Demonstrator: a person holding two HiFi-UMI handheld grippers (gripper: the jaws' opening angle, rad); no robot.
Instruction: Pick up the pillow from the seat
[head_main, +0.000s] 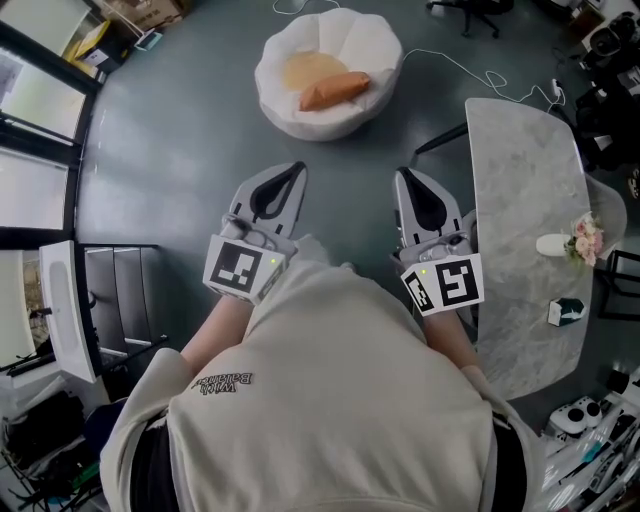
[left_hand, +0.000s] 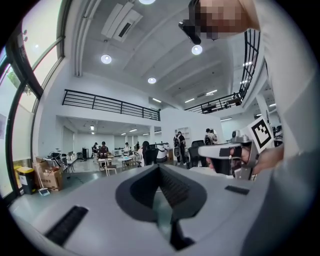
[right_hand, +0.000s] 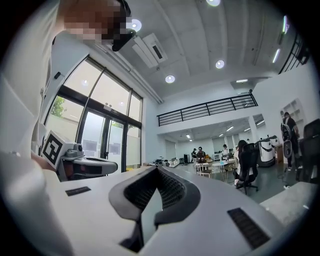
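The orange pillow lies crosswise on the white seat, well ahead of the left gripper and right gripper, both empty with jaws together, the left slightly nearer

The head view is evenly and brightly lit; daylight is admitted through windows at the left edge, and only faint shadows are cast on the grey floor. In both gripper views round ceiling lights are blown out, straight lines are bowed towards the edges, the corners are blacked out, and the left gripper and right gripper are rendered soft up close.
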